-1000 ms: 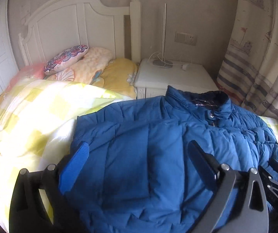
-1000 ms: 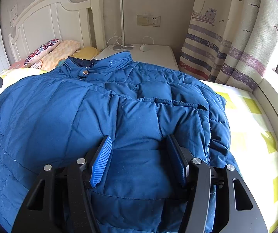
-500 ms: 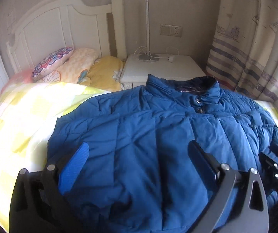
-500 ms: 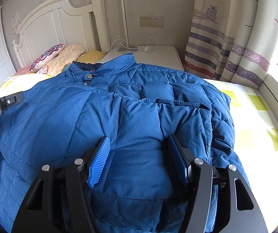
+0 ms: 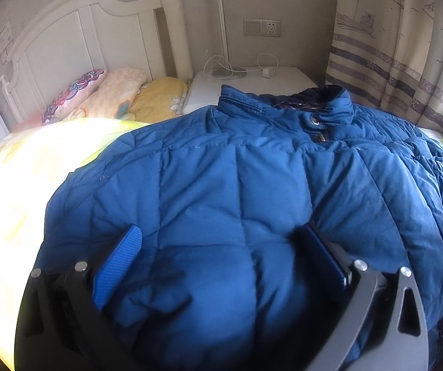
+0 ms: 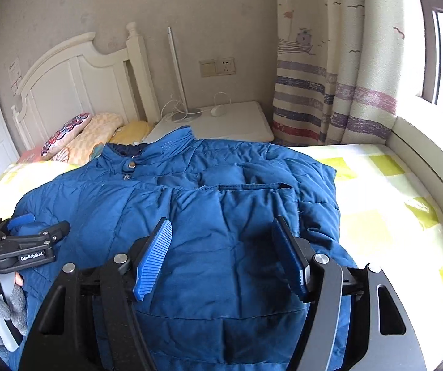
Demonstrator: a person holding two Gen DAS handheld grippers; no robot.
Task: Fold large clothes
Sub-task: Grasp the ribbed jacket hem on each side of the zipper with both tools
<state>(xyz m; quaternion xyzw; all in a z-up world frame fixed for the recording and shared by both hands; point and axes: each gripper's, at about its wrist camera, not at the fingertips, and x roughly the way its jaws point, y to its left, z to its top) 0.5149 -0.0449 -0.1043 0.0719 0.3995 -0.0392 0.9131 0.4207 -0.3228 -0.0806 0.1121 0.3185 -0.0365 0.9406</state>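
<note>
A big blue quilted jacket (image 5: 236, 179) lies spread on the bed, collar towards the headboard; it also shows in the right wrist view (image 6: 209, 204). My left gripper (image 5: 221, 247) is open, its blue pads wide apart over the jacket's lower left part. It also shows at the left edge of the right wrist view (image 6: 36, 225). My right gripper (image 6: 224, 241) is open, with jacket fabric lying between its pads near the lower right part. Whether the pads touch the fabric is unclear.
The bed has a yellow-checked sheet (image 6: 385, 204) and pillows (image 5: 97, 95) by the white headboard (image 5: 76, 40). A white nightstand (image 6: 230, 120) with a lamp and cables stands behind the collar. A striped curtain (image 6: 329, 86) and window ledge are on the right.
Both grippers have moved forward and lower over the jacket. The left gripper's pads have come somewhat closer together. The jacket lies much as before.
</note>
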